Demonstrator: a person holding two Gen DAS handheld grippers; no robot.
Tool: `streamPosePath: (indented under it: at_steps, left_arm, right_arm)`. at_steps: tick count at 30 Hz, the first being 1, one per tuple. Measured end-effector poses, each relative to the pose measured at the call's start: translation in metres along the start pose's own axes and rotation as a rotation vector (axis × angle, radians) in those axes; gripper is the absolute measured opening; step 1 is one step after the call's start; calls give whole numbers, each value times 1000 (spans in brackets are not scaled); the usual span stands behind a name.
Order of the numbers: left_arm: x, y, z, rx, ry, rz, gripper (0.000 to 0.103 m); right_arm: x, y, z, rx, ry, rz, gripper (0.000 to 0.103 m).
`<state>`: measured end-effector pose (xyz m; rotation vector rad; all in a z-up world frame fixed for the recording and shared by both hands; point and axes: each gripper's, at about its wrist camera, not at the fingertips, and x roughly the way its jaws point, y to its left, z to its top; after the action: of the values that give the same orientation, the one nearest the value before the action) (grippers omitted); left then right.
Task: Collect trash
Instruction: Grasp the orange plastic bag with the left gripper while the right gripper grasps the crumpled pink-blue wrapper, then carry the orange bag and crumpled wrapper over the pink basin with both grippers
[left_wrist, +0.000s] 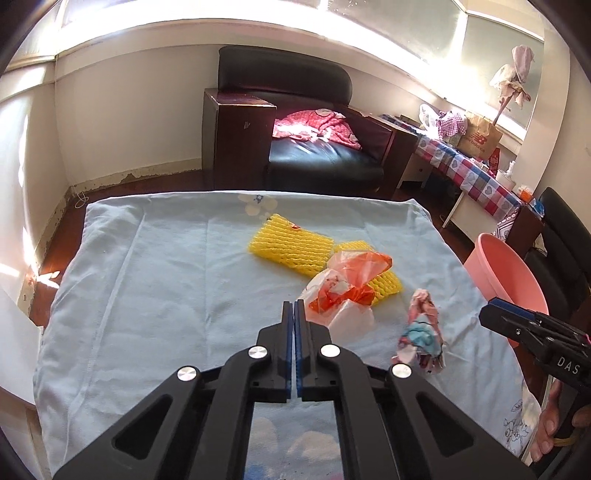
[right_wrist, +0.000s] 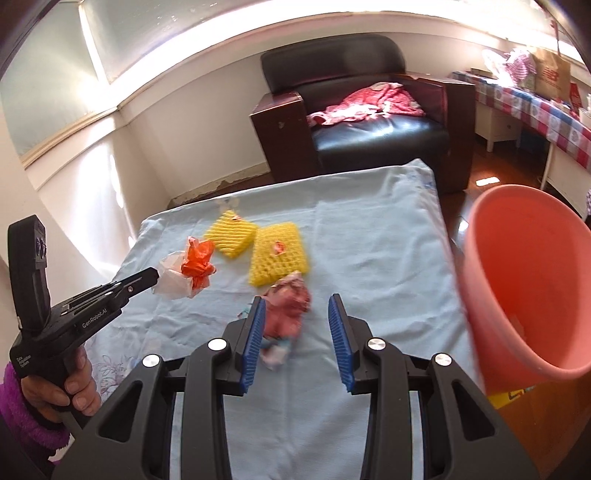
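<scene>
Currently the left gripper (left_wrist: 294, 314) is clenched, apparently pinching the orange-and-white plastic bag (right_wrist: 186, 272) at mid-left frame. The right gripper (right_wrist: 297, 325) is released, straddling the crumpled pink wrapper (right_wrist: 286, 306) at centre. Recommended: lower, close squarely, transfer to the pink bucket (right_wrist: 532, 280) at right.

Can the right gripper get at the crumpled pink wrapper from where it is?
Probably yes. The right gripper is open, and the crumpled pink wrapper lies on the blue cloth just ahead, by its left finger, with nothing over it.
</scene>
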<state>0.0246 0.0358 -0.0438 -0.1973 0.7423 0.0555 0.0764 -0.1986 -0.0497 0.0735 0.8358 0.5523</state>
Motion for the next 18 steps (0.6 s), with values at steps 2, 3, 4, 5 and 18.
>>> streamPosePath:
  at_steps: [2, 3, 4, 5, 18]
  left_arm:
    - [-7, 3, -1, 6, -18, 1, 0]
    - [-10, 5, -2, 6, -23, 0, 0]
    - [-13, 7, -3, 5, -30, -3, 0]
    - [-15, 8, -4, 2, -36, -8, 0]
    - [-18, 24, -13, -40, -30, -57, 0]
  right_arm:
    - [6, 6, 2, -7, 11, 10, 36]
    - [8, 8, 2, -4, 17, 15, 36]
    - [11, 10, 2, 2, 24, 18, 36]
    - [13, 11, 1, 5, 30, 18, 36]
    - [46, 21, -18, 33, 142, 15, 36]
